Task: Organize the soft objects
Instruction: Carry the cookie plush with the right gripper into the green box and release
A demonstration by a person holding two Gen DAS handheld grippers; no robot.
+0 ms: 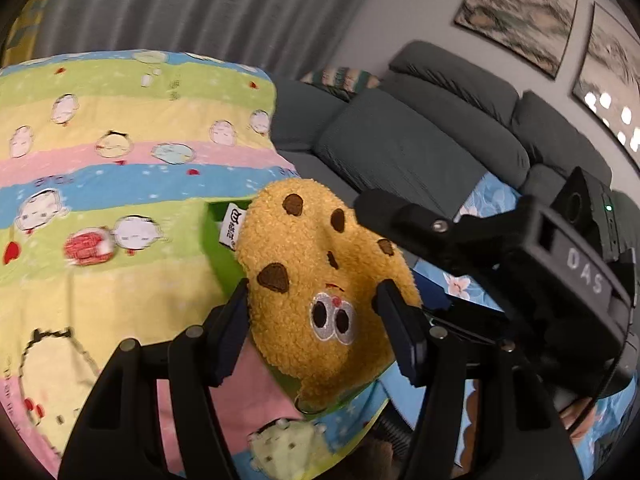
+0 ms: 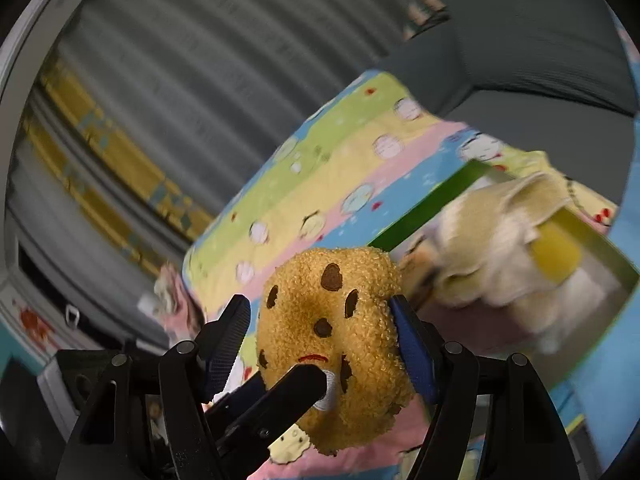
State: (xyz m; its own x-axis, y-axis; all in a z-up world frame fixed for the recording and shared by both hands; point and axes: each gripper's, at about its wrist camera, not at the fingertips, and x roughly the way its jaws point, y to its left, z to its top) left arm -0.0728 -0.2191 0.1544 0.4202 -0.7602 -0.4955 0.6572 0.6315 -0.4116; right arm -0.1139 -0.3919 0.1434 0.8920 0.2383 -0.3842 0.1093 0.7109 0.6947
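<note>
A yellow-brown cookie plush (image 1: 320,292) with brown chips and an embroidered face is held up over a striped cartoon blanket (image 1: 100,168). My left gripper (image 1: 316,320) has its pads pressed on both sides of the plush. My right gripper (image 2: 320,336) also has the same plush (image 2: 332,340) between its fingers, with the right pad against it and a small gap at the left pad. The left gripper's finger (image 2: 288,388) crosses in front of the plush. A green box (image 2: 472,200) to the right holds a cream plush (image 2: 500,240). The box (image 1: 216,240) shows behind the cookie.
A dark grey sofa (image 1: 420,136) stands to the right with framed pictures (image 1: 516,12) above it. Grey curtains (image 1: 192,4) hang behind the blanket. A small red and white item (image 1: 86,248) lies on the blanket at left. The right hand-held unit (image 1: 560,264) is close on the right.
</note>
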